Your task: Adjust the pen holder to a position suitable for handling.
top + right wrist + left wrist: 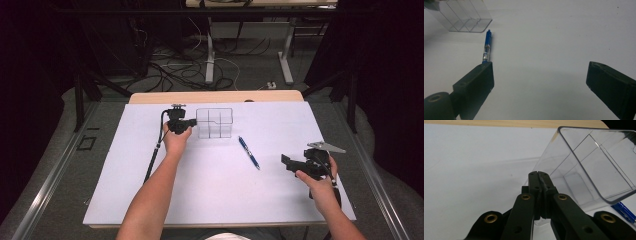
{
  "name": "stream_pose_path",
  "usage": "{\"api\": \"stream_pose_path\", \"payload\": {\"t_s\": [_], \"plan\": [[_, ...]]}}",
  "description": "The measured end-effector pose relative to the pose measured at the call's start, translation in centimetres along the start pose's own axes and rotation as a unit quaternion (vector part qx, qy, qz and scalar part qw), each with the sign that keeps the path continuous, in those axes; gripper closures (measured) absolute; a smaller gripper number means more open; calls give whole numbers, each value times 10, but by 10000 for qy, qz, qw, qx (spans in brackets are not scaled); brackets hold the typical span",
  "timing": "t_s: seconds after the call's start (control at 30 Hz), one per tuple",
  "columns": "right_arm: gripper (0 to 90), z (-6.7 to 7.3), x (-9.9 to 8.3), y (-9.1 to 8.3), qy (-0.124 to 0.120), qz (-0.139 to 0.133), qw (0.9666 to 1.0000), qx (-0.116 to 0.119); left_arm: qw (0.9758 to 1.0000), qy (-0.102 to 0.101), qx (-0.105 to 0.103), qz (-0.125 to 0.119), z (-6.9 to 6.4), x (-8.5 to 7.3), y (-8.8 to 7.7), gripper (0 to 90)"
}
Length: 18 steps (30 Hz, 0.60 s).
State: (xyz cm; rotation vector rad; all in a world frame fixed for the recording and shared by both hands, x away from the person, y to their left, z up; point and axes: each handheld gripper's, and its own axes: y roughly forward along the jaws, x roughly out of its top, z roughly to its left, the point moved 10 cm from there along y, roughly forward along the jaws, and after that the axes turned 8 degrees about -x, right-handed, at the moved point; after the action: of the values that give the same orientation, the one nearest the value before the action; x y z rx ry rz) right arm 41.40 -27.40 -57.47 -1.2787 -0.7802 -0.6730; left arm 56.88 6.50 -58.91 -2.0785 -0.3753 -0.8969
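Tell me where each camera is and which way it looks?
High view: sits above the person's side, looks forward and down on the white table; both forearms, the left gripper and the right gripper show.
Left gripper view: rides on the left gripper, looks along its jaws, shut on the clear box wall.
Right gripper view: rides on the right gripper, looks between its open jaws over the table at the blue pen.
All three views share the clear box and the blue pen.
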Motion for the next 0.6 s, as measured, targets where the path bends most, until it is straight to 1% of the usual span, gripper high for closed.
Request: {"api": "stream_pose_path", "payload": {"t_s": [0.03, 0.07, 0.1, 0.13, 0.2, 0.23, 0.27, 0.37, 0.5, 0.57, 0.6], "plan": [[75, 0, 0, 0, -1, -3, 10000, 1, 10000, 8, 1, -2, -1, 0, 1, 900], [75, 0, 0, 0, -7, 8, 10000, 10, 10000, 22, -21, 55, -1, -1, 0, 900], [76, 0, 0, 0, -12, 4, 10000, 11, 10000, 22, -21, 55, -1, -1, 0, 900], [76, 0, 0, 0, -13, -7, 10000, 0, 10000, 17, -34, -5, -3, 0, 3, 900], [78, -1, 0, 0, -24, -11, 10000, 2, 10000, 19, -64, 3, -4, -1, 3, 900], [81, -1, 0, 0, -29, -12, 10000, 4, 9999, 52, -93, 41, -6, -2, 4, 900], [87, -1, 0, 0, -28, -9, 10000, 6, 10000, 56, -62, 24, -6, -2, 5, 900], [102, 0, -1, 0, 4, 26, 10000, 8, 10000, 31, -70, 31, -7, -2, 5, 900], [123, 1, 0, -1, 47, 49, 10000, 3, 10000, 54, -72, -28, -7, -1, 4, 900], [124, 0, 0, -1, 38, 57, 10000, 12, 10000, 61, -61, -16, -7, 0, 0, 900], [124, 0, 0, -1, 43, 66, 10000, 10, 10000, 54, -32, -38, -7, 1, -2, 886]]}}
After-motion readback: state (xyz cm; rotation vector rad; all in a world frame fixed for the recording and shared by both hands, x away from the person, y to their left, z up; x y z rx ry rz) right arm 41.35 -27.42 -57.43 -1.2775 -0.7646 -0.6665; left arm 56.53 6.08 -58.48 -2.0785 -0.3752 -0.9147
